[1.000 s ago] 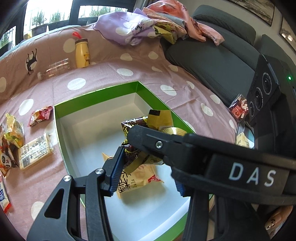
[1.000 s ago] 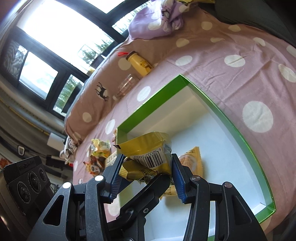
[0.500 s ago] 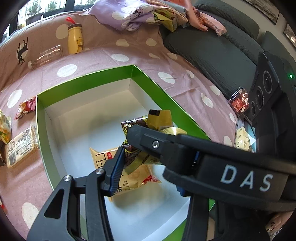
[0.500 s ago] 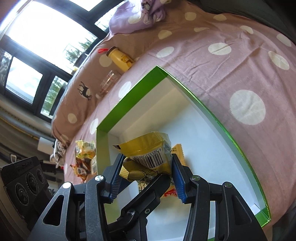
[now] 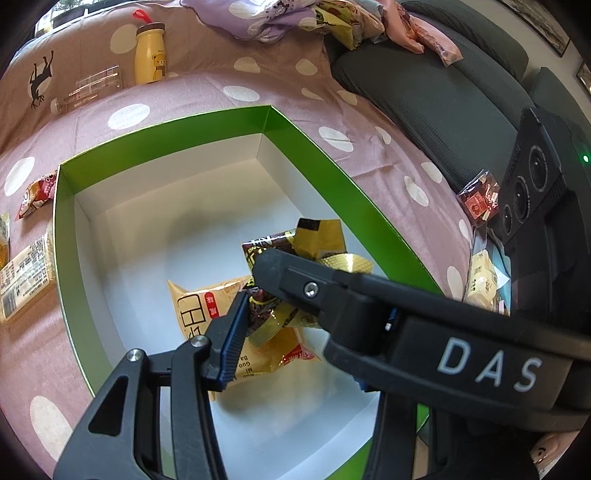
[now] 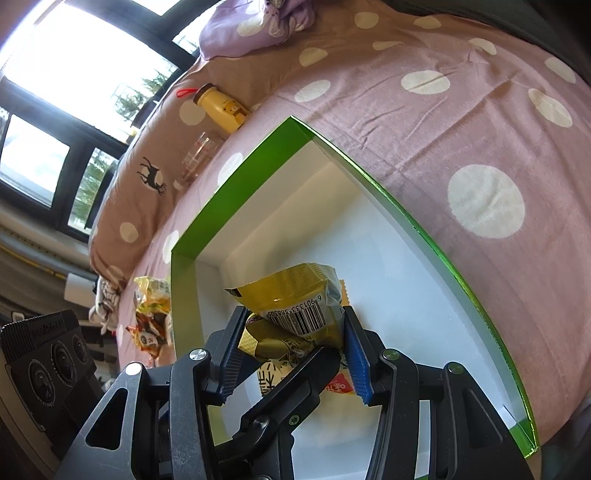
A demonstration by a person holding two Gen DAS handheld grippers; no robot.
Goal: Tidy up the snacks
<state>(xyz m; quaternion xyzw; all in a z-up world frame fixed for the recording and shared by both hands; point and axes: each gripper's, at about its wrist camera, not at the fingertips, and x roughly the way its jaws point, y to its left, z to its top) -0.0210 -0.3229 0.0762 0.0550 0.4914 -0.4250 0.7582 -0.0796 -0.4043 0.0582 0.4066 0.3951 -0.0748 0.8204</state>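
Note:
A green-rimmed white box [image 5: 166, 144] [image 6: 240, 184] lies on the dotted pink cover. My left gripper [image 5: 295, 314] hangs over its floor, shut on a brown and gold snack packet [image 5: 266, 317]; its right finger is hidden behind the other tool. My right gripper [image 6: 293, 314] crosses it, shut on a yellow packet with a barcode [image 6: 295, 295] [image 5: 321, 236]. An orange-yellow packet [image 5: 195, 306] [image 6: 269, 380] lies flat on the box floor under both.
Loose snack packets [image 5: 26, 280] [image 6: 151, 317] lie left of the box, and a red one [image 5: 478, 199] lies to its right. A yellow bottle [image 5: 149, 55] and a glass bottle on its side [image 5: 88, 88] lie beyond. Dark sofa cushions [image 5: 443, 96] carry piled clothes [image 5: 280, 14].
Both grippers have sunk toward the box with their packets still held, so the box looms larger. The packet on the box floor has stayed put.

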